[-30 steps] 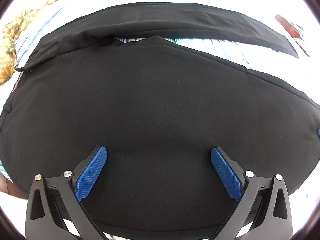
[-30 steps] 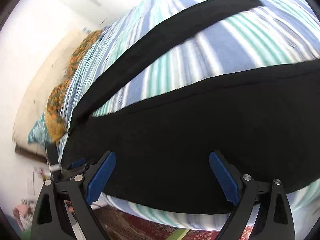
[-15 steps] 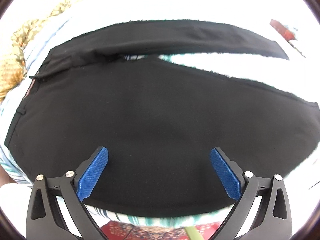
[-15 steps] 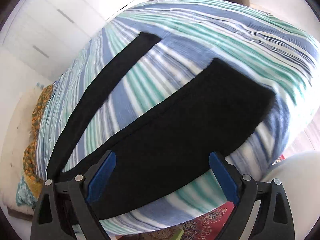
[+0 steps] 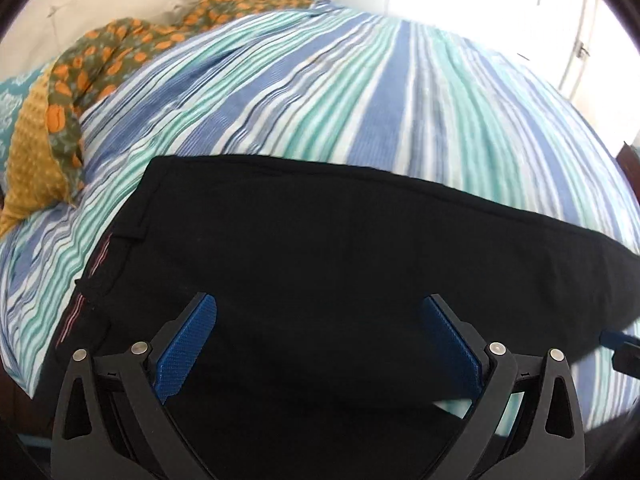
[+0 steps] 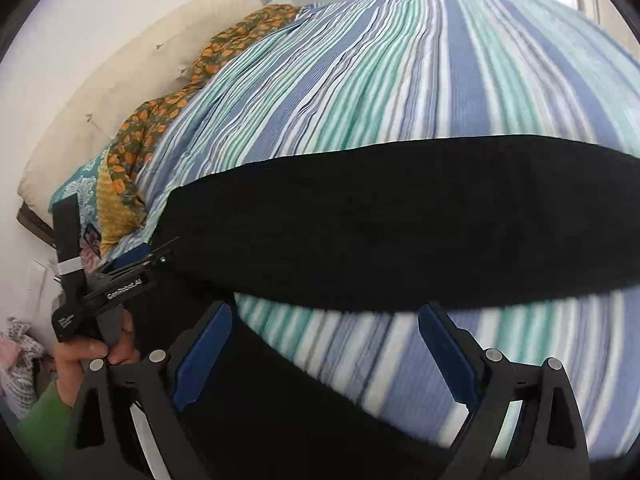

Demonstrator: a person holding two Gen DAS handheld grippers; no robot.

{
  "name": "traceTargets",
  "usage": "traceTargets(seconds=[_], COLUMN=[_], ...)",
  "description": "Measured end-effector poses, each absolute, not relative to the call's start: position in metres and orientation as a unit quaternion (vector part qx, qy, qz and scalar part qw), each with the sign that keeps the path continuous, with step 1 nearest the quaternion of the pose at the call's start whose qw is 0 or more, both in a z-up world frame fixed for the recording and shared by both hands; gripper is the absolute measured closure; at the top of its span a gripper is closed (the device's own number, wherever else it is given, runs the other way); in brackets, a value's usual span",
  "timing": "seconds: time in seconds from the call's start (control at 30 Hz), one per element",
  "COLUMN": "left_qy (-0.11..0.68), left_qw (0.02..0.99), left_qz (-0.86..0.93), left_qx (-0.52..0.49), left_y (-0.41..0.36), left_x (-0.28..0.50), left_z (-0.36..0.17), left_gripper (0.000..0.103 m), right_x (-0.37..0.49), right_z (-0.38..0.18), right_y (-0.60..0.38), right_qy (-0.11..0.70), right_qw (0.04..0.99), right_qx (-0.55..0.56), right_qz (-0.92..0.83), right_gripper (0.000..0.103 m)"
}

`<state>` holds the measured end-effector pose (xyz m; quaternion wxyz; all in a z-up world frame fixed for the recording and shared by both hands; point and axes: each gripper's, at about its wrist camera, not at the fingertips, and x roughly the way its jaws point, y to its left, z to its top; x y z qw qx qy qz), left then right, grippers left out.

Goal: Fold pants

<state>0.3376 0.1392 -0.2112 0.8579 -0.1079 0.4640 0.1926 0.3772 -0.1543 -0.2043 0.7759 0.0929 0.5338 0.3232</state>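
— Both tools hang with their jaws spread wide and nothing between them: our left tool (image 5: 320, 344) over the waist end, our right tool (image 6: 324, 354) nearer the bed's edge. Shall we go from the biggest thing down?

— Yes. We see the bed (image 5: 400, 92) first, its striped cover stretched flat, which is probably why we work on it: it gives the cloth room to lie out.

— On it lie the black pants (image 5: 320, 248), one long dark band along the near edge. We judge the legs are laid one over the other, since only a single band shows.

— Relative to us, the waistband sits just ahead and left of the left tool. From the right tool the pants (image 6: 400, 216) run across beyond its tips, apart from them.

— Smaller still, an orange-patterned cloth (image 5: 120, 48) is bunched at the far left, well apart from the pants.

— And a hand (image 6: 88, 354) grips the left tool's handle.
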Motion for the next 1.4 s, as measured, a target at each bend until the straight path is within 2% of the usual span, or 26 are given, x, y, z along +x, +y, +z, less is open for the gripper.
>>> traceTargets(seconds=[0.1,0.13,0.2,0.33,0.43,0.5,0.6,0.73,0.77,0.8,0.83,0.87,1.0,1.13,1.27,1.3,1.33,1.37,1.4], left_qy=[0.487,0.472,0.435,0.423,0.422,0.419,0.419,0.421,0.421,0.421,0.422,0.422,0.425,0.434,0.466,0.482,0.495,0.503,0.5], left_qw=[0.832,0.842,0.864,0.87,0.87,0.871,0.871,0.87,0.87,0.869,0.869,0.869,0.868,0.863,0.846,0.839,0.833,0.829,0.833], left_qz=[0.238,0.229,0.217,0.224,0.235,0.236,0.236,0.24,0.241,0.242,0.242,0.242,0.242,0.245,0.248,0.242,0.237,0.233,0.224], left_qx=[-0.12,-0.125,-0.132,-0.118,-0.102,-0.101,-0.101,-0.096,-0.094,-0.092,-0.092,-0.092,-0.09,-0.085,-0.077,-0.07,-0.064,-0.067,-0.078], left_y=[0.176,0.181,0.18,0.173,0.17,0.169,0.173,0.17,0.169,0.169,0.169,0.169,0.169,0.168,0.167,0.165,0.163,0.159,0.154], left_x=[0.332,0.323,0.305,0.303,0.307,0.306,0.308,0.307,0.307,0.307,0.308,0.308,0.308,0.31,0.315,0.316,0.315,0.311,0.302], left_z=[-0.256,-0.264,-0.262,-0.265,-0.269,-0.27,-0.271,-0.271,-0.271,-0.271,-0.272,-0.272,-0.272,-0.27,-0.262,-0.258,-0.252,-0.244,-0.235], left_gripper=[0.001,0.001,0.001,0.001,0.001,0.001,0.001,0.001,0.001,0.001,0.001,0.0,0.001,0.001,0.001,0.001,0.001,0.001,0.001], right_x=[0.431,0.446,0.472,0.517,0.539,0.546,0.562,0.588,0.591,0.592,0.588,0.579,0.51,0.378,0.237,0.21,0.189,0.167,0.152], right_z=[-0.252,-0.263,-0.27,-0.255,-0.244,-0.231,-0.22,-0.236,-0.245,-0.255,-0.257,-0.251,-0.188,-0.12,-0.114,-0.124,-0.134,-0.143,-0.148], right_y=[-0.15,-0.159,-0.2,-0.346,-0.478,-0.528,-0.541,-0.516,-0.512,-0.513,-0.513,-0.514,-0.502,-0.471,-0.46,-0.46,-0.462,-0.471,-0.477], right_qy=[0.591,0.601,0.594,0.567,0.568,0.563,0.558,0.573,0.584,0.596,0.595,0.579,0.487,0.408,0.4,0.419,0.44,0.455,0.459], right_qw=[0.722,0.722,0.734,0.794,0.817,0.819,0.822,0.814,0.808,0.798,0.798,0.81,0.868,0.908,0.91,0.903,0.894,0.888,0.885], right_qx=[0.12,0.107,0.094,0.067,0.09,0.11,0.115,0.094,0.084,0.086,0.094,0.093,0.088,0.041,0.072,0.077,0.073,0.066,0.059], right_qz=[0.338,0.326,0.317,0.209,0.031,-0.003,0.012,0.009,0.0,-0.003,-0.007,-0.019,0.036,0.083,0.079,0.057,0.029,-0.006,-0.04], right_gripper=[0.009,0.01,0.02,0.021,0.02,0.021,0.022,0.022,0.031,0.066,0.085,0.096,0.097,0.097,0.097,0.091,0.08,0.052,0.031])
